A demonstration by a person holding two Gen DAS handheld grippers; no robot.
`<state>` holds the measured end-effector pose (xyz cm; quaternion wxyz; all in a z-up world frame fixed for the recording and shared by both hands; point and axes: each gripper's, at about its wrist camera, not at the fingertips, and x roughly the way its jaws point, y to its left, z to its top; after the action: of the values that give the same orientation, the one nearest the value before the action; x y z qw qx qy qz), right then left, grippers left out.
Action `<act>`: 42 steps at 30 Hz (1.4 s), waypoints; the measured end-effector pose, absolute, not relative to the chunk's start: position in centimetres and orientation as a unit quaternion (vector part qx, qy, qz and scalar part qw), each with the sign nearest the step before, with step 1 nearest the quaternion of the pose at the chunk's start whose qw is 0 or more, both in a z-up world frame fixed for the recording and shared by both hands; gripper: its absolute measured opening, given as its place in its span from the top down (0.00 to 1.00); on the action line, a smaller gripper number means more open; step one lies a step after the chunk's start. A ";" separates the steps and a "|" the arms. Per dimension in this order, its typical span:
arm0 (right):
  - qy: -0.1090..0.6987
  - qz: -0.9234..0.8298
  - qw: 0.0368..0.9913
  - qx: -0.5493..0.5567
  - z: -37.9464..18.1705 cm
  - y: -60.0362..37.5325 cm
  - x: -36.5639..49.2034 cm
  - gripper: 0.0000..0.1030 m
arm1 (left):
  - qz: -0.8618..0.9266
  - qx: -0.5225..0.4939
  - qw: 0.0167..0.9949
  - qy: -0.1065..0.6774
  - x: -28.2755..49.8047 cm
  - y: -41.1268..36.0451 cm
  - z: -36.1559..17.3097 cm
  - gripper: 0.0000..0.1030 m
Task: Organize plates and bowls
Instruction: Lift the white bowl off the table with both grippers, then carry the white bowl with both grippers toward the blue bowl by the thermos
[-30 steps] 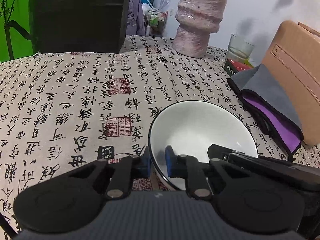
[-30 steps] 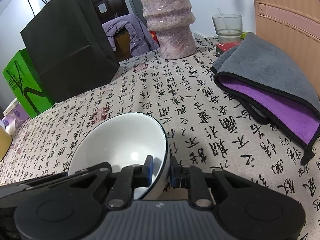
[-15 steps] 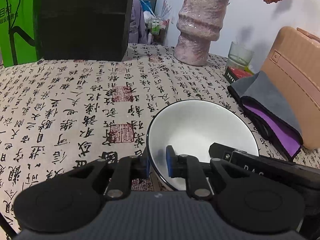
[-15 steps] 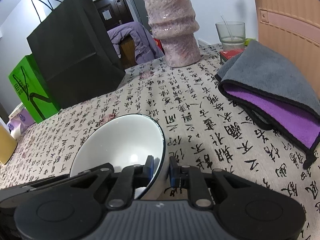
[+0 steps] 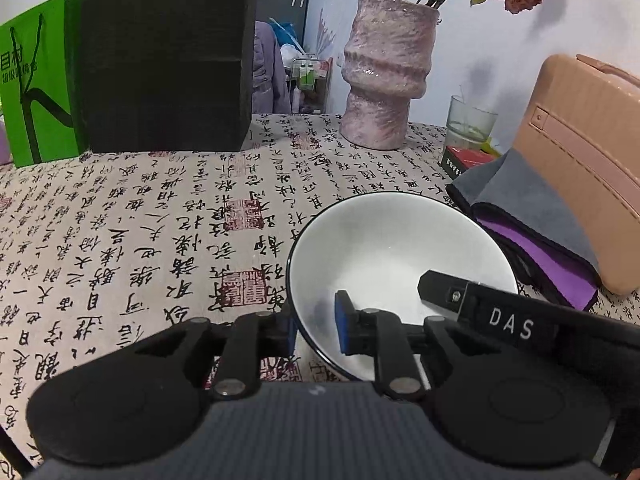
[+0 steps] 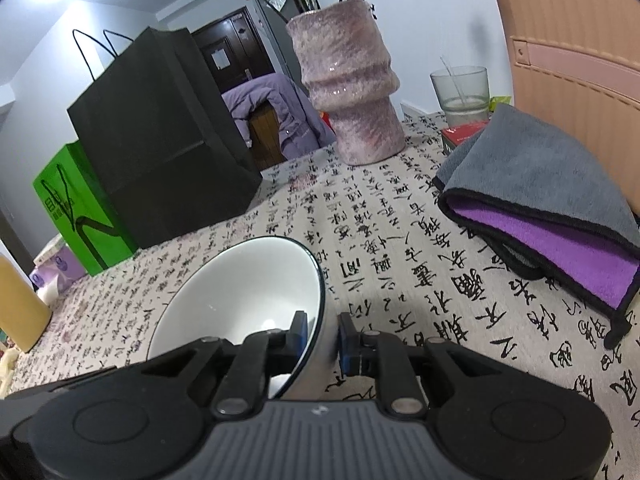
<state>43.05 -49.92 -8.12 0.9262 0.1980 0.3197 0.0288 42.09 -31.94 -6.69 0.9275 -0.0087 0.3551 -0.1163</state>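
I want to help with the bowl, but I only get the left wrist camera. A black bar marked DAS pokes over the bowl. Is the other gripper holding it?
Observer: Yes. In the right wrist view the right gripper straddles the rim of the bowl, one blue pad inside and one outside, pinching it.
Operator: What's past the green bag?
Observer: A purple-and-white pack lies right beside the green bag.
Operator: Anything else over there?
Observer: A yellow container stands nearer than the pack, partly cut off by the picture's edge.
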 end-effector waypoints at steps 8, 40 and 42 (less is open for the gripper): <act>0.295 0.037 0.933 0.203 -7.0 -49.6 42.0 0.85 | -0.115 0.007 0.933 0.341 41.0 -31.9 -5.0 0.81; 0.236 0.053 0.954 0.177 -0.8 -44.3 37.0 0.85 | -0.111 -0.013 0.949 0.294 35.9 -26.5 0.5 0.80; 0.236 0.053 0.954 0.176 -0.7 -44.0 36.8 0.85 | -0.111 -0.014 0.950 0.292 35.6 -26.1 0.6 0.80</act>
<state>36.76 -43.96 -0.71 0.9543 0.1756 0.2358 0.0534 35.58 -26.14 0.62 0.9499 -0.0137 0.2920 -0.1107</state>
